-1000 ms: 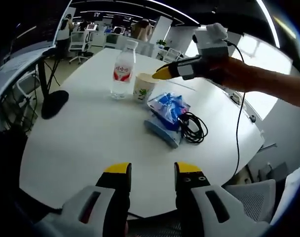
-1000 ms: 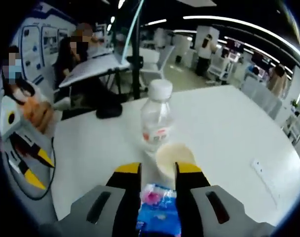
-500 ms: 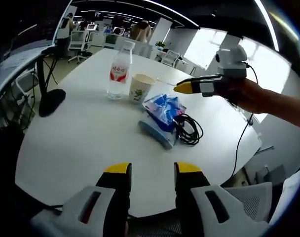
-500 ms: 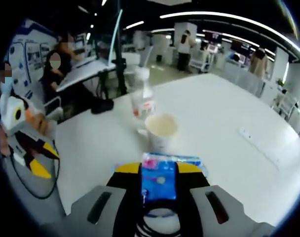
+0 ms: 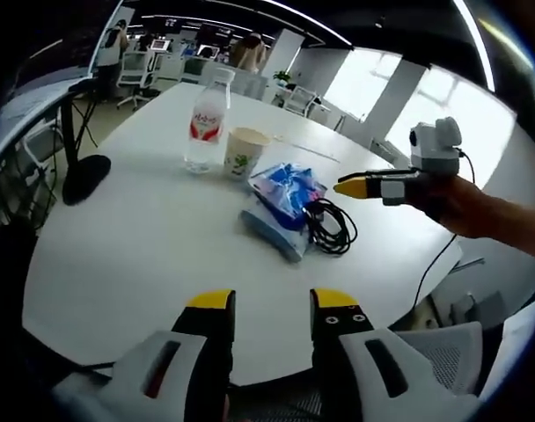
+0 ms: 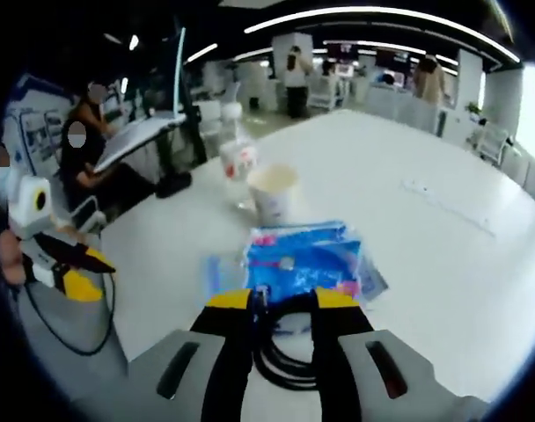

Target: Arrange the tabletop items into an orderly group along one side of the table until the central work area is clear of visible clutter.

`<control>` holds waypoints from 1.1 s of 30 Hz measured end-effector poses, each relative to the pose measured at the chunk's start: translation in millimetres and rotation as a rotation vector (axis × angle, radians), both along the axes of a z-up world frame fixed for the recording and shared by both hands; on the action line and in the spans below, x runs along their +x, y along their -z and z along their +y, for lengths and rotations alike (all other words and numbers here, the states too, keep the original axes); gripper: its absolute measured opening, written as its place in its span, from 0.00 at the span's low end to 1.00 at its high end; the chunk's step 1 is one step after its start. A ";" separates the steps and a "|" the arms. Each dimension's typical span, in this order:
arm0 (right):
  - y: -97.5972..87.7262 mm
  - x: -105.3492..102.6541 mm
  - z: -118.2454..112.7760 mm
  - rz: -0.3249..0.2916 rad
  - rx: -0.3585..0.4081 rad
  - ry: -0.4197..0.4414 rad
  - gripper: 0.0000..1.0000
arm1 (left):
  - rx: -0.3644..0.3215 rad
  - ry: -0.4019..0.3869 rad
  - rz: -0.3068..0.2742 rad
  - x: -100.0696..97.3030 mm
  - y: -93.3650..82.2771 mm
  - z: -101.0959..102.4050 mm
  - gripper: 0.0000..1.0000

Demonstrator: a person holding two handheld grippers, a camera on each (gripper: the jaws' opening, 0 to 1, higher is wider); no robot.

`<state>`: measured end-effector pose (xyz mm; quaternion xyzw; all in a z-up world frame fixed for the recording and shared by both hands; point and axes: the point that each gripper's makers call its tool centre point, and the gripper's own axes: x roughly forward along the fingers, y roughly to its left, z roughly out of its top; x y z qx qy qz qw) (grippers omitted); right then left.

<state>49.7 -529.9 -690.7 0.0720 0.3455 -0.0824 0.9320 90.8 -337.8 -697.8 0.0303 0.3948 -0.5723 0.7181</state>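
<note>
Standing together toward one side of the white table (image 5: 144, 255), the task's things form a loose cluster: a clear water bottle (image 5: 204, 123) with a red label and white cap stands upright, a paper cup (image 5: 245, 155) sits just beside it, and nearer the middle lies a blue plastic packet (image 5: 289, 187) resting on top of a pale blue pack (image 5: 269, 231). A coiled black cable (image 5: 331, 227) lies against the packet's far edge, touching it.

In the left gripper view, the left gripper (image 5: 267, 303) hangs over the near edge of the table, well apart from the cluster — its yellow-tipped jaws stand a moderate gap apart with nothing between them. The right gripper (image 5: 354, 186) enters from the right, held in a hand (image 5: 461, 204), its tips pointing toward the cable and packet from above; whether its jaws are parted cannot be told from this angle.

In the right gripper view, the right gripper (image 6: 283, 301) looks down over the black cable (image 6: 281, 347), whose loops show in the gap between its jaws; the jaws are apart and do not appear to touch it. Beyond lie the blue packet (image 6: 304, 257), the cup (image 6: 272, 190) and the bottle (image 6: 238, 156). The left gripper (image 6: 74, 271) shows at the left edge.
</note>
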 end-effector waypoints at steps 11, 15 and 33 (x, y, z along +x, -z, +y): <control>12.4 -36.1 1.6 0.018 0.026 0.071 0.23 | -0.002 0.022 -0.026 -2.4 -3.9 -4.1 0.32; 19.0 -47.4 -0.4 0.027 0.042 0.111 0.22 | 0.004 0.031 -0.029 -3.2 -3.2 -2.5 0.33; 50.8 -67.6 -25.7 0.059 0.103 0.310 0.19 | 0.025 -0.010 -0.022 8.0 -0.1 11.7 0.33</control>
